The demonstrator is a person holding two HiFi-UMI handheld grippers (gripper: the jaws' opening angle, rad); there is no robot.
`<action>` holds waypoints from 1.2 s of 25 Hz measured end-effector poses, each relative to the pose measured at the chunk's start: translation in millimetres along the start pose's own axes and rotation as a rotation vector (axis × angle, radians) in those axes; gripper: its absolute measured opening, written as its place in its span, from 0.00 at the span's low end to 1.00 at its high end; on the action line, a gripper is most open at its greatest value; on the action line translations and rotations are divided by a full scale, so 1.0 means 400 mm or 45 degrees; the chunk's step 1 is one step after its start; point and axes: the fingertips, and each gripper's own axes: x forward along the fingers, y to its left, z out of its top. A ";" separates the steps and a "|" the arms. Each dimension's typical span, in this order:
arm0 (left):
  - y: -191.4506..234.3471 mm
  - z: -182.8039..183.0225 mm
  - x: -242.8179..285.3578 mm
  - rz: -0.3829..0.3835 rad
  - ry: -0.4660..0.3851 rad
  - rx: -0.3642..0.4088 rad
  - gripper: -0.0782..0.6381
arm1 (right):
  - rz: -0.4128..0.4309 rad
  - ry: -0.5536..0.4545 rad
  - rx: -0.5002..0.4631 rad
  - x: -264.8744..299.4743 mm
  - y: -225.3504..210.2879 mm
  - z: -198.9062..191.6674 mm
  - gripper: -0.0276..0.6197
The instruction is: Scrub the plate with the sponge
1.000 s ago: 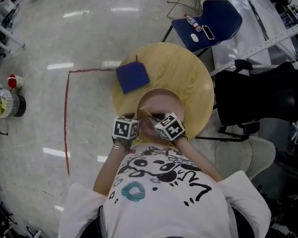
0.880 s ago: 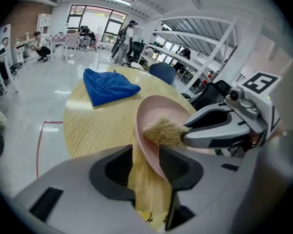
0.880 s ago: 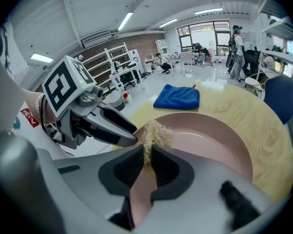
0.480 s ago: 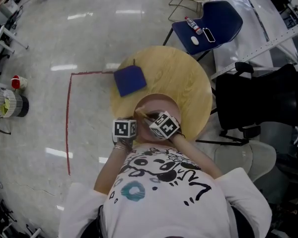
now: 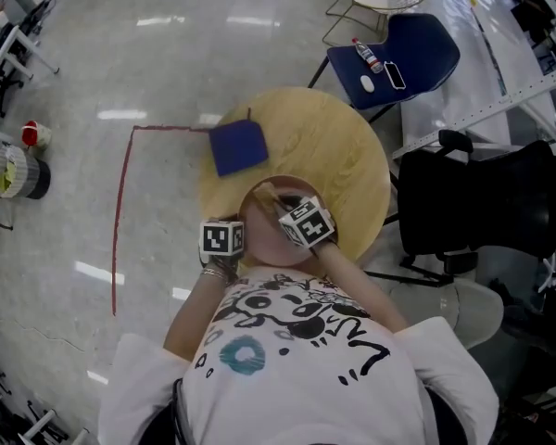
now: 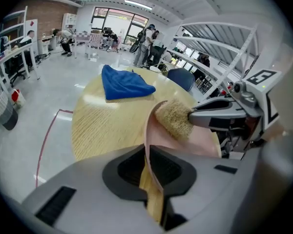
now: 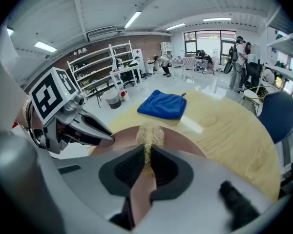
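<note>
**Workshop floor, round counter: sponge on plate**

Glossy grey floor [image 5: 167, 72] with a red tape line [image 5: 119, 221] surrounds a round wooden counter [image 5: 338, 151]. A blue cloth [image 5: 237, 146] lies on the counter's far left part, well apart from the plate. A blue chair [image 5: 398, 54] with small items on its seat stands beyond the counter, and a black chair [image 5: 482, 193] is at its right.

The pink plate [image 5: 258, 219] is at the counter's near edge, just in front of the person, tilted up on edge. The left tool [image 6: 151, 168] is clenched on the plate's rim; the rim runs straight between its jaws. The right tool [image 7: 145, 165] grips the tan sponge [image 7: 147, 134] and its jaws are closing on it, with the sponge squeezed thin between the pads. The sponge touches the plate's inner face near the upper rim, as the left gripper view shows.

Both tools sit close together over the plate, left one on the plate's left side, right one over its middle. Shelves, desks and a few people show far back in the room.
</note>
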 end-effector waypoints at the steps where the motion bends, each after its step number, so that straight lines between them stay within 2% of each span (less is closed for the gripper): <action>1: 0.001 0.000 0.000 -0.002 -0.013 -0.021 0.17 | -0.010 0.000 0.001 -0.003 -0.011 0.000 0.13; 12: 0.011 -0.002 -0.004 0.027 -0.079 -0.129 0.15 | -0.128 -0.002 0.068 -0.059 -0.106 -0.048 0.12; 16: 0.017 -0.003 -0.006 0.020 -0.131 -0.221 0.15 | -0.175 0.011 0.094 -0.092 -0.129 -0.085 0.12; 23: 0.019 -0.006 -0.004 0.018 -0.159 -0.295 0.15 | -0.243 0.028 0.185 -0.151 -0.134 -0.173 0.12; 30: 0.023 -0.009 -0.004 0.000 -0.169 -0.367 0.15 | -0.222 0.024 0.252 -0.176 -0.085 -0.223 0.12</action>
